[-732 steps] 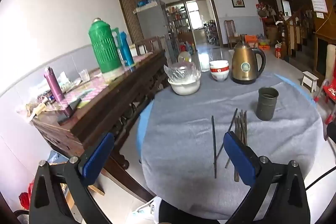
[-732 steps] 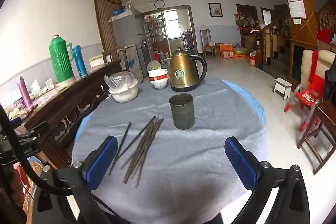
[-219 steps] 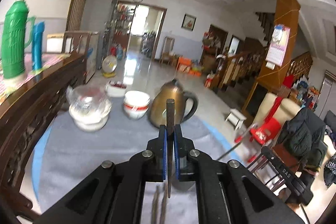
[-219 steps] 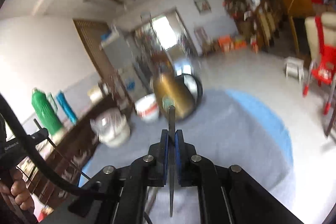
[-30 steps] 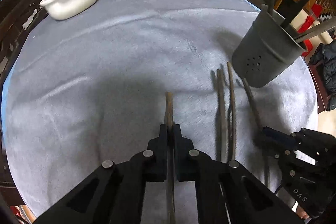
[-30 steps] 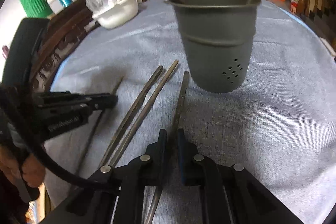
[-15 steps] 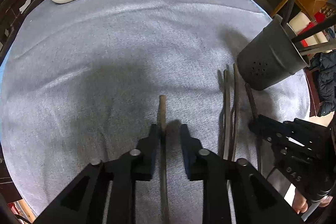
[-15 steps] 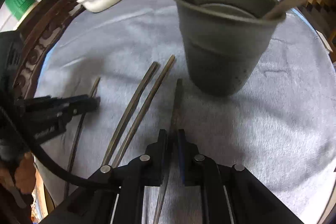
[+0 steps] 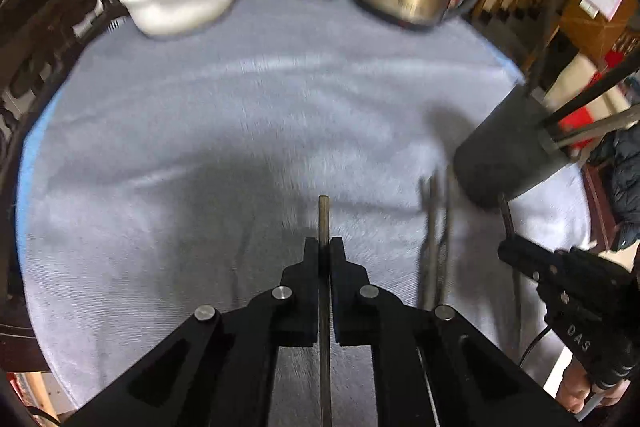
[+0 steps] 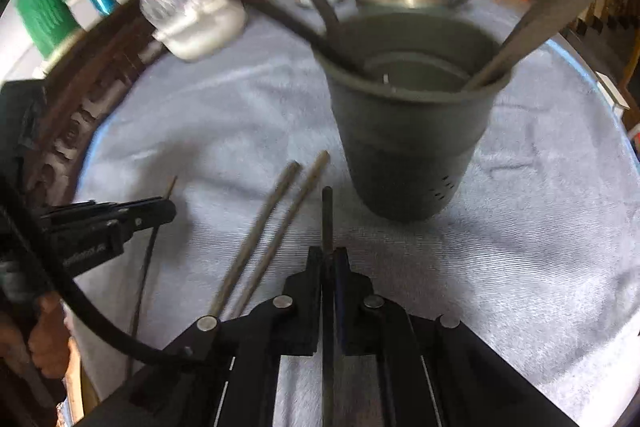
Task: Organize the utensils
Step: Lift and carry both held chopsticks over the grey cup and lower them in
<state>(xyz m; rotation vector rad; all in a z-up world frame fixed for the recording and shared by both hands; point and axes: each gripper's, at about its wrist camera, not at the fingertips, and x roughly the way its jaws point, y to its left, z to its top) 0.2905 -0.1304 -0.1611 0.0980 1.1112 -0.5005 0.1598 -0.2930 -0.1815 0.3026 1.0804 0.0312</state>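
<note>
Both clamped thin: left hand-held gripper (image 9: 324,247) pinched one chopstick (image 9: 323,215), right hand-held gripper (image 10: 329,259) another chopstick (image 10: 327,211). Holder cup (image 10: 404,151) sat just ahead-right of the right one. Risk: sticks pivoting or slipping in the pads, missing the rim, tipping the cup.

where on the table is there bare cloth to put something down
The widest bare stretch of grey cloth lies between the plastic-covered bowl and the left hand-held gripper. Cloth right of the utensil cup is also free. It is crowded around the two loose chopsticks beside the cup.
</note>
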